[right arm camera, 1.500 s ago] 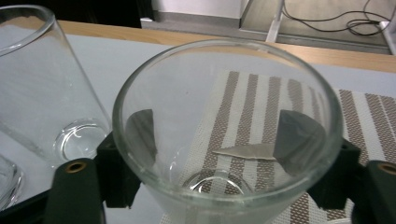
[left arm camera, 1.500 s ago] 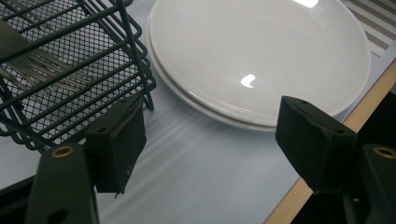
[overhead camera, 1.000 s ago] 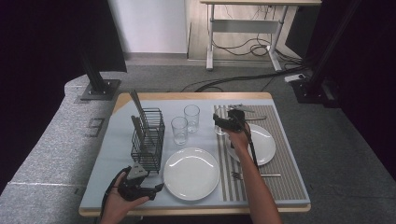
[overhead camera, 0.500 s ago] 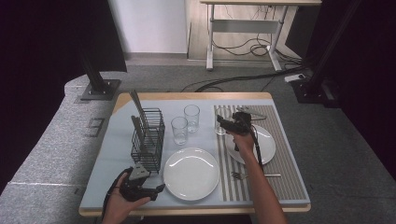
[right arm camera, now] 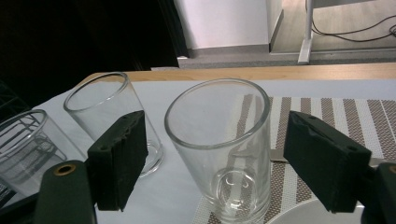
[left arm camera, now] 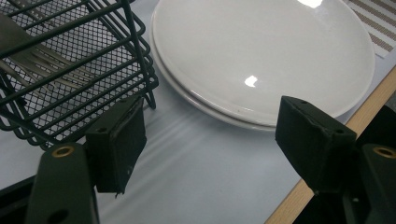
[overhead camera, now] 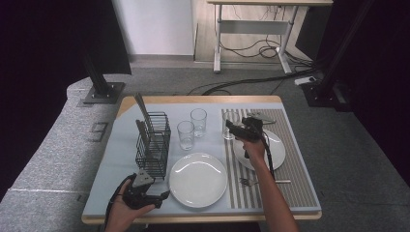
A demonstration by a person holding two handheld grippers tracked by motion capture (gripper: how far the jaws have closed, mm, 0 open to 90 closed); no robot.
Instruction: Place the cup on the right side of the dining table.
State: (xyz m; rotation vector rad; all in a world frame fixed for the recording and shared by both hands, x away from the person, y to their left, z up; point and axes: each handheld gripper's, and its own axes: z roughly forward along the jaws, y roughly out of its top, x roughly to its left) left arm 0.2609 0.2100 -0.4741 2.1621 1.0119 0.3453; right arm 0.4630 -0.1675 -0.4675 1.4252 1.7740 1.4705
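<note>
One clear, empty glass (right arm camera: 219,149) stands upright between the right gripper's (right arm camera: 215,158) spread jaws.

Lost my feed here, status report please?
Right gripper open, jaws either side of glass on striped placemat, not gripping. Left gripper open, idle by wire basket. Second glass close beside.

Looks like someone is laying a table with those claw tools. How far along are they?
Seemingly done: a plate, fork and glass sit on the striped placemat. In hand: the right gripper stands open around that glass. Left: two glasses, another plate and the cutlery basket off the mat.
</note>
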